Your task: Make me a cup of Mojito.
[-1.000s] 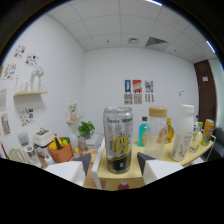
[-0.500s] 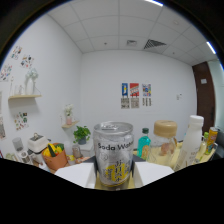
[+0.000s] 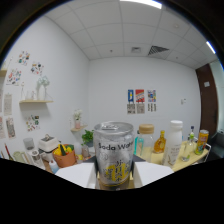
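On the far left, a wooden wall shelf holds a pale vase, with little pictures stuck on the white wall around it. Below it I see a small white machine, and next to that a round orange pot with something yellow in it. A little green plant in a pot stands behind.

In the middle is the thing I need: a shiny silver soda water can with yellow and black writing. It stands straight up between the two white fingers of my hand-held gripper. The fingers sit close on both sides of it, low down on the can. My hand-held gripper seems to be grasping the can, though I cannot see the very spots where the fingers touch.

To the right of the can, further back on the yellow bench, are a jar with a tan lid, a small bottle of golden drink, a tall white bottle, a small dark-topped bottle, and a tall orange and green can.

I think the step now is carrying the soda water to where the drink is made. I cannot see a cup yet. To do this well I should keep the can straight up, squeeze just hard enough so it does not slip or dent, and move slowly so the soda does not shake and fizz over
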Motion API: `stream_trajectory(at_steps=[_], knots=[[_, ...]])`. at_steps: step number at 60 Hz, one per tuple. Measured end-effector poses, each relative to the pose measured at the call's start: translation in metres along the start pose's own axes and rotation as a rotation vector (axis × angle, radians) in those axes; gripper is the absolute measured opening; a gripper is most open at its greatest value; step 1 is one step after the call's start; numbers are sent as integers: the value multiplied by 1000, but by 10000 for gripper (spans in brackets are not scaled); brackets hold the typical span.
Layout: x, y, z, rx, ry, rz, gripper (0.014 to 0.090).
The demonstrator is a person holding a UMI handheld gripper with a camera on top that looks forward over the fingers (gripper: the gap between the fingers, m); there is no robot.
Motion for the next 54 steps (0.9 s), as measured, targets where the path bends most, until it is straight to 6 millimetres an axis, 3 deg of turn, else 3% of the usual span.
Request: stream_trajectory(at_steps=[6, 16, 26, 35, 42, 54], knots=[[13, 21, -31, -16, 11, -1, 514], [41, 88, -59, -79, 39, 13, 514], [68, 168, -63, -161, 47, 101, 513], [84, 220, -54, -215, 35, 244, 514], [90, 241, -48, -239, 14, 484, 514], [97, 234, -37, -209, -57, 1016, 514]])
